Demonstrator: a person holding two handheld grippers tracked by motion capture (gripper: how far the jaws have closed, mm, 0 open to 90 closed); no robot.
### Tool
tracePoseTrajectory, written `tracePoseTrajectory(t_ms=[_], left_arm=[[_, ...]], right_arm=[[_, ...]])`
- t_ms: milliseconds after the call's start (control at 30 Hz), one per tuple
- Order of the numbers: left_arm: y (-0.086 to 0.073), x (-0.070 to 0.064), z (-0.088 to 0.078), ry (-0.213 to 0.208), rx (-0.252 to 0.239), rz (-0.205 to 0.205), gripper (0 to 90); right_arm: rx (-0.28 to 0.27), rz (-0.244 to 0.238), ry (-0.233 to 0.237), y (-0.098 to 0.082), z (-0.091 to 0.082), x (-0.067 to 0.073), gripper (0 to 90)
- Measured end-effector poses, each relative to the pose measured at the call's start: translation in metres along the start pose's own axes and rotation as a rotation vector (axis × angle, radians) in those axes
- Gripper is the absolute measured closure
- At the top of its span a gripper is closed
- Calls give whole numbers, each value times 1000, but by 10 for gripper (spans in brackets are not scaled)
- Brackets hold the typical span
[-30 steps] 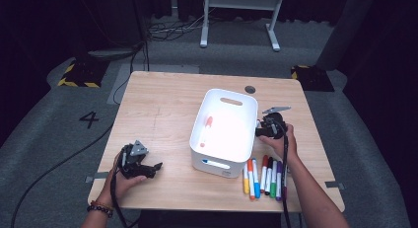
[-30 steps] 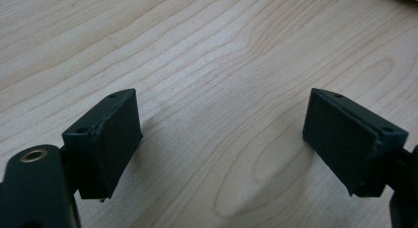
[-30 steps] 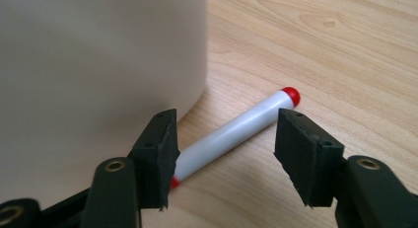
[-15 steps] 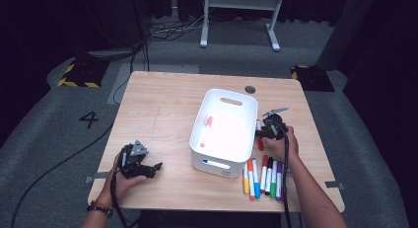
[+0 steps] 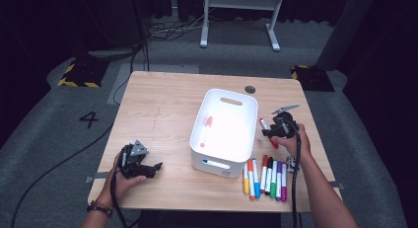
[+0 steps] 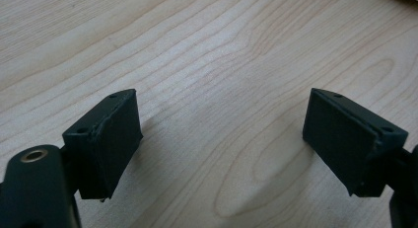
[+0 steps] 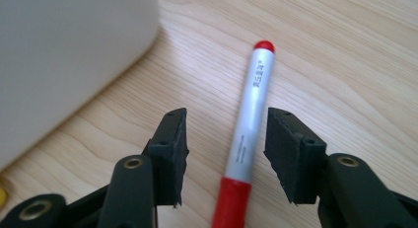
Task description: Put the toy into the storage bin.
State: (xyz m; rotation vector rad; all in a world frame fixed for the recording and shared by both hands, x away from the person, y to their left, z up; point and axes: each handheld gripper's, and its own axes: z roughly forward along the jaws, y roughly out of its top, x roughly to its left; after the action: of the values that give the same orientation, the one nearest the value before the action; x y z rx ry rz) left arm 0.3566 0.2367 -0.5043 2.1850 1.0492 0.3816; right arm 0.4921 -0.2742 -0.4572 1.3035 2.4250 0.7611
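1. The red marker (image 7: 249,129) is seen lying on the table (image 7: 345,50) beside the bin (image 7: 64,55).
2. It is framed by the right gripper (image 7: 226,149), whose just-opened jaws are not pressed on it.

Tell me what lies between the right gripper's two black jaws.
In the right gripper view, a white-barrelled marker with a red cap lies on the wooden table between the right gripper's open jaws, clear of both pads.
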Motion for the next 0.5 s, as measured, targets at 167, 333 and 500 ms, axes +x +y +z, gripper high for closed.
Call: tracePoseTrajectory(t_ms=[167, 333, 500], left_arm=[[0, 0, 0, 3, 1, 4, 149], [0, 0, 0, -1, 1, -2, 148], [0, 0, 0, -1, 0, -4, 149]], right_arm=[[30, 14, 1, -14, -6, -23, 502], [61, 20, 30, -34, -5, -39, 508], [26, -4, 18, -44, -7, -41, 640]])
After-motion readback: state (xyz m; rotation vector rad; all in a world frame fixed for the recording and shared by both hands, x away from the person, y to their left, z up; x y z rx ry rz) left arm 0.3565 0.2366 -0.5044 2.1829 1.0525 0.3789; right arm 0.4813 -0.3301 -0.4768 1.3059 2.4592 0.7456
